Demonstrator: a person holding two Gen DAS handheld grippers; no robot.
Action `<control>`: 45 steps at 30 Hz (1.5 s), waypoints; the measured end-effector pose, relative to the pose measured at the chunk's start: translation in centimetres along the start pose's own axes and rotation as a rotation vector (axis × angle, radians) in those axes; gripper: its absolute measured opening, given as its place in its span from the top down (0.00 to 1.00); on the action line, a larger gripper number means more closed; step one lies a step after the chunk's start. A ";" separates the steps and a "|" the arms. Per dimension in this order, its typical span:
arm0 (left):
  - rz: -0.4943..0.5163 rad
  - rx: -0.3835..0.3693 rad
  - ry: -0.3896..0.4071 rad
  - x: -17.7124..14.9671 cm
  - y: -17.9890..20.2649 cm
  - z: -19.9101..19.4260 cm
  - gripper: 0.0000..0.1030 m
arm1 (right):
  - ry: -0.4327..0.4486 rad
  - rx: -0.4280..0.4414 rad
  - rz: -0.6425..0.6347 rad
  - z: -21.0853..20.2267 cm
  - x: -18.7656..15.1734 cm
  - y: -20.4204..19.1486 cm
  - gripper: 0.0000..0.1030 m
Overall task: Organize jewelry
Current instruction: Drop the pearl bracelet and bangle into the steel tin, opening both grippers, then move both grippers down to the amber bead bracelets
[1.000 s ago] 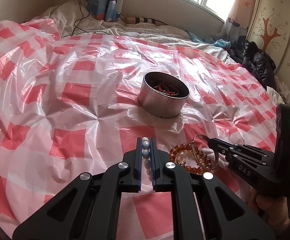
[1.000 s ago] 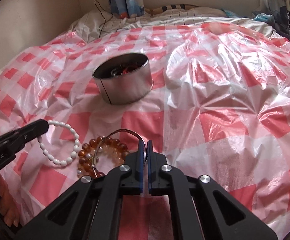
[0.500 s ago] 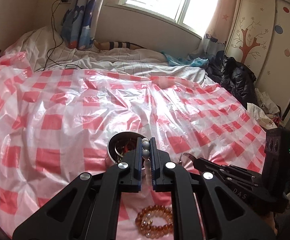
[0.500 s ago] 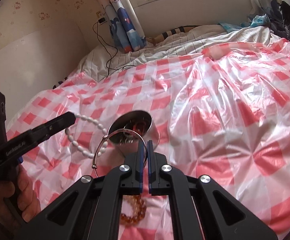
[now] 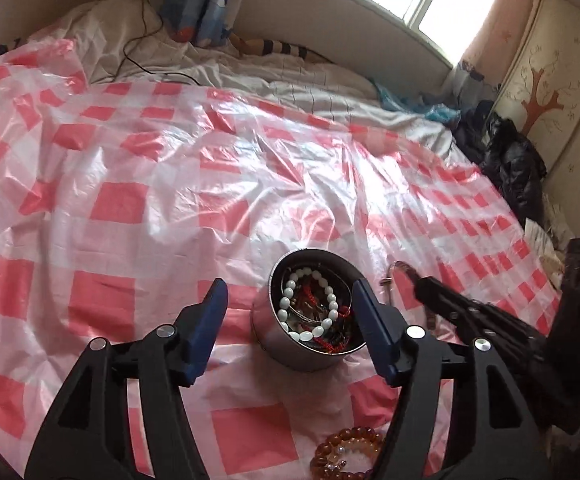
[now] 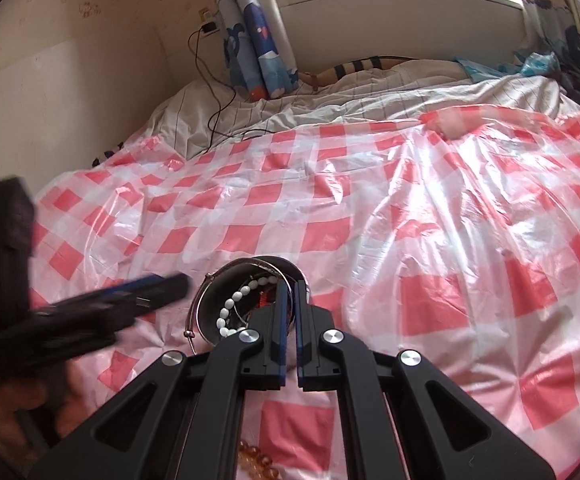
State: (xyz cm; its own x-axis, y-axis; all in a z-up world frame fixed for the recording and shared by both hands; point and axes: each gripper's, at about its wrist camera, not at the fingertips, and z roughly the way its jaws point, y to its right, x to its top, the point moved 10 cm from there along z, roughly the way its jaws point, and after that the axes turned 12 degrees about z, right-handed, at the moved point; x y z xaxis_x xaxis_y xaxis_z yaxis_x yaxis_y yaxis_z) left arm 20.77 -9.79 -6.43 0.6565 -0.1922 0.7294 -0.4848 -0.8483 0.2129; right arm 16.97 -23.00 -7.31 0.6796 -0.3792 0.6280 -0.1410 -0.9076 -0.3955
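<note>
Left gripper (image 5: 290, 304): the jaws have just been opening and now stand wide apart with nothing between them. They hang above the metal tin (image 5: 309, 316), and the white bead bracelet (image 5: 309, 308) lies inside it, on top of a tangle of red cord and other pieces.

Right gripper (image 6: 288, 292): the jaws are together and clamped on a thin metal bangle (image 6: 200, 312). The bangle hangs out to the left of the jaws, its hoop overlapping the rim of the tin in the right wrist view. Whether it touches the rim cannot be told.

Handling, judged:
- Metal bangle: stiff, light and smooth. It is likely to pivot or slip in a narrow pinch. Hold it across the wire, and let go only when the whole hoop is over the tin mouth, since a rigid hoop can catch on the rim.
- Amber bead bracelet (image 5: 349, 456): lies on the bed just in front of the tin, near the lower edge of the left wrist view. It is probably strung on elastic, so it is limp and sags when lifted. Pinch one or two beads on the loop's near side; round beads are slippery.
- Tin: rigid, but it rests on a crinkled plastic checked sheet (image 5: 170, 200) over soft bedding, so it may tip if pushed.
</note>
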 end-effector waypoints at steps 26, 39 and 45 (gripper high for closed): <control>0.151 -0.036 -0.188 -12.4 6.3 -0.9 0.39 | -0.087 0.023 0.095 -8.1 -9.0 3.9 0.52; 0.084 -0.140 -0.208 -12.7 7.3 0.1 0.90 | -0.112 0.040 0.146 -6.5 -9.3 4.2 0.49; 0.026 -0.181 -0.166 -11.8 6.9 -0.6 0.91 | -0.118 0.043 0.154 -6.3 -9.3 4.3 0.49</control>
State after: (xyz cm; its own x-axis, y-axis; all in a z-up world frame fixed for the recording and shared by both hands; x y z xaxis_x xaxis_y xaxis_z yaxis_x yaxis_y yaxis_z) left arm 9.30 -13.05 -13.17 0.7213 -0.3042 0.6223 -0.5886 -0.7427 0.3192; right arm 5.47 -24.54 -10.67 0.7325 -0.4867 0.4760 -0.2203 -0.8310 -0.5107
